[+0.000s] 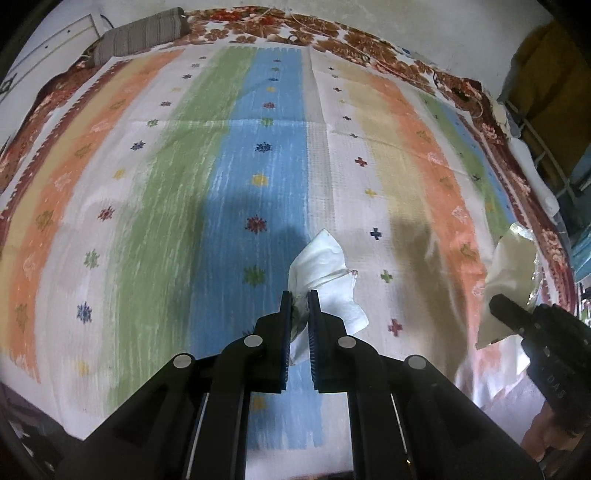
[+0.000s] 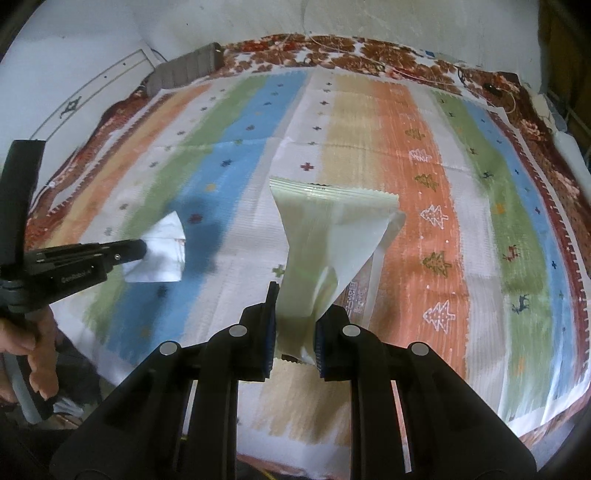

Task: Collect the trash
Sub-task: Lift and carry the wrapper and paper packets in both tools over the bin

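Observation:
My left gripper [image 1: 298, 295] is shut on a crumpled white tissue [image 1: 321, 273] and holds it above the striped mat. The tissue also shows in the right wrist view [image 2: 162, 251], with the left gripper [image 2: 142, 248] at the far left. My right gripper [image 2: 295, 295] is shut on a pale, empty plastic wrapper [image 2: 328, 236] with a crimped top edge, held up above the mat. In the left wrist view the wrapper [image 1: 509, 280] and the right gripper [image 1: 496, 304] sit at the right edge.
A striped mat [image 1: 166, 184] in orange, green, blue and white covers a bed with a floral brown blanket [image 1: 332, 33]. A grey striped pillow [image 1: 140, 33] lies at the far left corner. A wall stands behind; shelving [image 1: 554, 155] is at the right.

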### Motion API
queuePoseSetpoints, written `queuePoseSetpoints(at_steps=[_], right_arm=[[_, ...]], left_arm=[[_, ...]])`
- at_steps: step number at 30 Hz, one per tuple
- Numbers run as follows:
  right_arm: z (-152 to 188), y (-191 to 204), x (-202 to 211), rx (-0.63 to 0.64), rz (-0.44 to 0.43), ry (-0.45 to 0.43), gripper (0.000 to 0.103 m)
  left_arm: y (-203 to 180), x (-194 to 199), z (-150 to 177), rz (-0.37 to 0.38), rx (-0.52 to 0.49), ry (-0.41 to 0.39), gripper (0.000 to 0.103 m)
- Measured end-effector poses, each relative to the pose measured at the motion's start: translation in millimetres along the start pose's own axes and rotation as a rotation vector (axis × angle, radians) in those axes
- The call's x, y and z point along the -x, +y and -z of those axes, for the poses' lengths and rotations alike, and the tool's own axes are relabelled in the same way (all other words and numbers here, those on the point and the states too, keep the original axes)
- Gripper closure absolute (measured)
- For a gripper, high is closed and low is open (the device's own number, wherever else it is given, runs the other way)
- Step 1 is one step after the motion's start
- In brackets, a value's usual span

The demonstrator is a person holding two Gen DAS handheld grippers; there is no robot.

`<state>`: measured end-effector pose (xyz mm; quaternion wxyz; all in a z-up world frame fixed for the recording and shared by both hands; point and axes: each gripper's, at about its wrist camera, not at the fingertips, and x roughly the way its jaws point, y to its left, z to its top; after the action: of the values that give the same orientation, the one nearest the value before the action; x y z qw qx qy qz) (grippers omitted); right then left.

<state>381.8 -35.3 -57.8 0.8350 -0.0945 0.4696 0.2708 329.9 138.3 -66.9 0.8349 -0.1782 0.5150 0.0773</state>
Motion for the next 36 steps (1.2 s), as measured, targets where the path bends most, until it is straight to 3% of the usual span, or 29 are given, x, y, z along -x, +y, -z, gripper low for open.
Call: queuePoseSetpoints(at_steps=[19, 24, 36], right_arm=[[42.8, 25.1, 76.5, 0.000, -0.059, -0.079, 0.088], [57.6, 29.3, 92.0, 0.011, -0.052, -0.099, 0.088], [103.5, 31.8, 146.6, -0.005, -0.079, -0.191, 0.088]], left_arm=[[-31.5, 91.3, 63.4, 0.150, 0.040, -0.088, 0.095], [-36.9, 112.4, 77.8, 0.134, -0.009, -0.137, 0.095], [-42.3, 152.9, 116.7, 0.195, -0.030, -0.222, 0.095]])
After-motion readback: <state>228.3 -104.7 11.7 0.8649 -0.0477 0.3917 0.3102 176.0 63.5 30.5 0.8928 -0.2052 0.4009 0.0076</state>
